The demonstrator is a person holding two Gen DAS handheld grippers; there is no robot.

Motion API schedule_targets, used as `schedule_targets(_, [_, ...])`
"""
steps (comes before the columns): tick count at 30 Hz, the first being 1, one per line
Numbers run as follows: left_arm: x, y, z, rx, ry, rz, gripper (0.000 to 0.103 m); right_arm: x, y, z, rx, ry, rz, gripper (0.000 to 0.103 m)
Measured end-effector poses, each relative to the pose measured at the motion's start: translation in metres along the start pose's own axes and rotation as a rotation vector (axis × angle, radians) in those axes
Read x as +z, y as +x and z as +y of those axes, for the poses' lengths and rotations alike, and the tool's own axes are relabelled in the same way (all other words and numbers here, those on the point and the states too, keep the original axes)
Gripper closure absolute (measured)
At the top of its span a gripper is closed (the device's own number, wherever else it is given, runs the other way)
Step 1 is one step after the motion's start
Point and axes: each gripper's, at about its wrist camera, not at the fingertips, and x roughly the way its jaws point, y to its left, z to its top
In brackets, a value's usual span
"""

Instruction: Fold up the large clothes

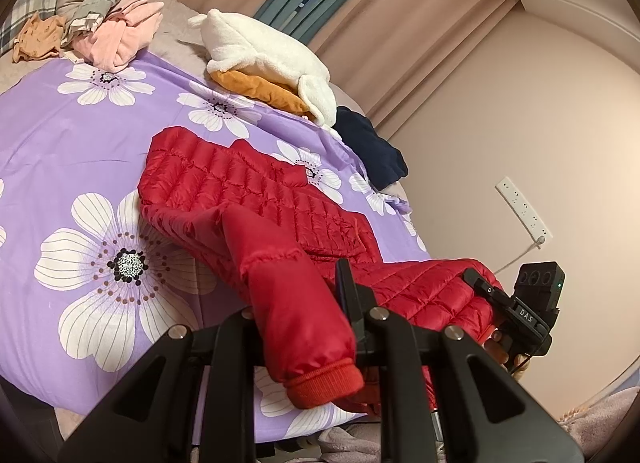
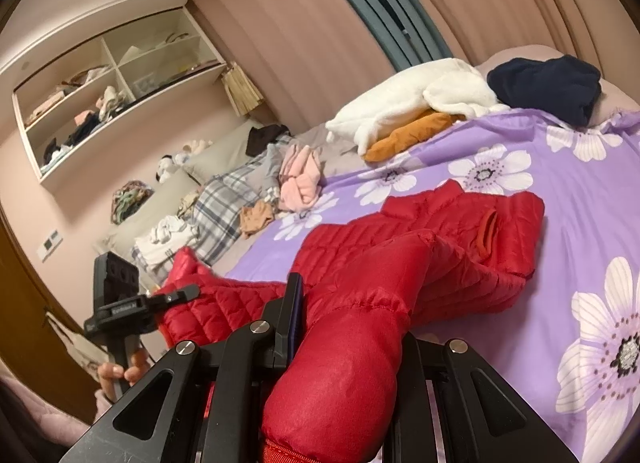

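Observation:
A red quilted puffer jacket point(image 1: 256, 187) lies on the purple flowered bedspread point(image 1: 60, 151), its near part lifted off the bed. My left gripper point(image 1: 304, 303) is shut on one red sleeve point(image 1: 304, 323), whose ribbed cuff hangs toward the camera. My right gripper point(image 2: 348, 315) is shut on the other sleeve point(image 2: 344, 379), which fills the space between the fingers. Each gripper shows in the other's view, clamped on quilted jacket fabric: the right one point(image 1: 480, 283), the left one point(image 2: 188, 293). The jacket body point(image 2: 440, 219) stays flat on the bed.
A white fleece garment on an orange one point(image 1: 272, 63), a navy garment point(image 1: 372, 147) and a pink and grey clothes pile point(image 1: 108, 31) lie along the far side of the bed. A wall power strip point(image 1: 524, 211) is at right. Wall shelves point(image 2: 112, 91) hang at left.

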Motion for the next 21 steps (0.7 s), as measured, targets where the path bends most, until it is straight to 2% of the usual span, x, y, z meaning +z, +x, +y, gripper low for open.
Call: schedule_targets(21, [0.016, 0.014, 0.007, 0.010, -0.014, 0.002, 0.085, -0.001, 0.005, -0.004, -0.015, 0.058, -0.017, 0.082])
